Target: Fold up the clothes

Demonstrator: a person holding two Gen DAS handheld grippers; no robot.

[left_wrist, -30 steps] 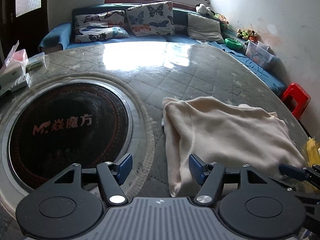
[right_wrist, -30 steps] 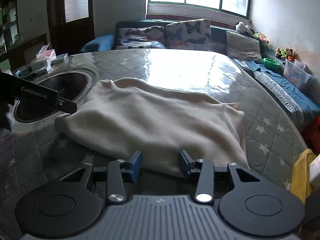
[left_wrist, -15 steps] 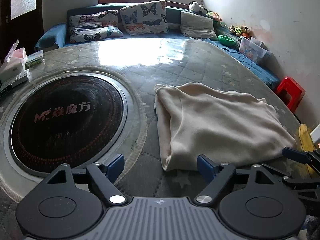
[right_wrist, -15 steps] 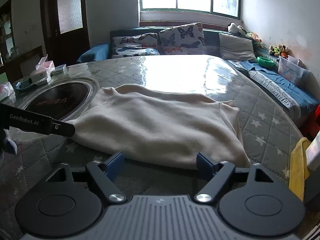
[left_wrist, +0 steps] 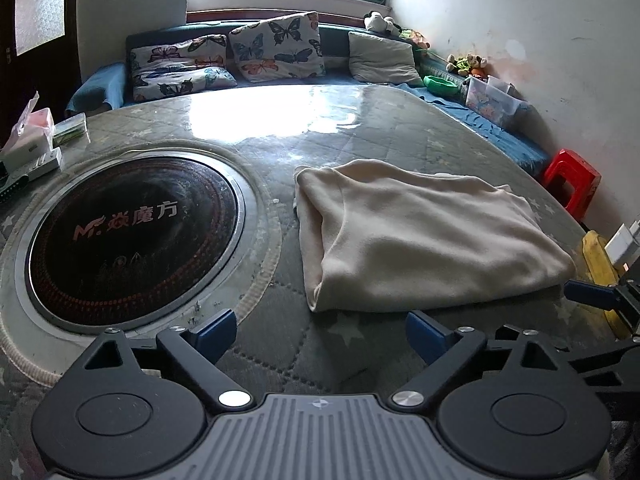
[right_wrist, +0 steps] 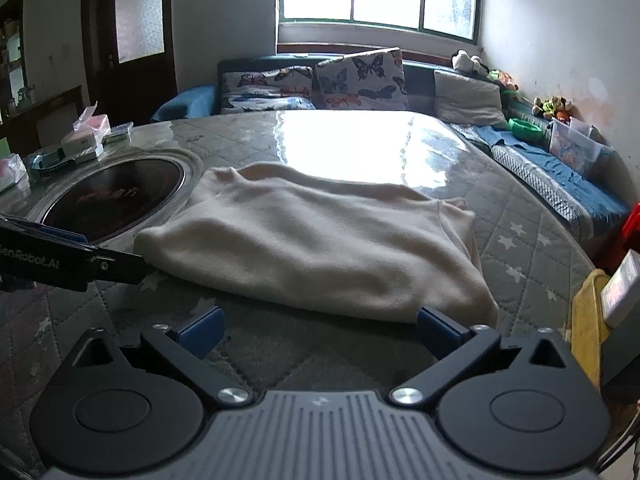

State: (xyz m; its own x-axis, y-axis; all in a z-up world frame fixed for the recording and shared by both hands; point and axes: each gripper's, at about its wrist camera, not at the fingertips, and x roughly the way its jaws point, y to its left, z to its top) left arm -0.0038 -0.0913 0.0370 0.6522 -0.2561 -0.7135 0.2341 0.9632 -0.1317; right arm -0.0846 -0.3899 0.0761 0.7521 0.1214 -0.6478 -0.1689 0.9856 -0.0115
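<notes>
Our left gripper (left_wrist: 320,330) has jaws opening wide, nothing between them; the folded cream garment (left_wrist: 416,240) lies just ahead and slightly right of it on the quilted tabletop (left_wrist: 280,344). Our right gripper (right_wrist: 318,330) is likewise opening and empty, the garment (right_wrist: 320,240) just beyond its fingertips. A round black cooktop (left_wrist: 128,240) sits ahead-left of the left gripper.
</notes>
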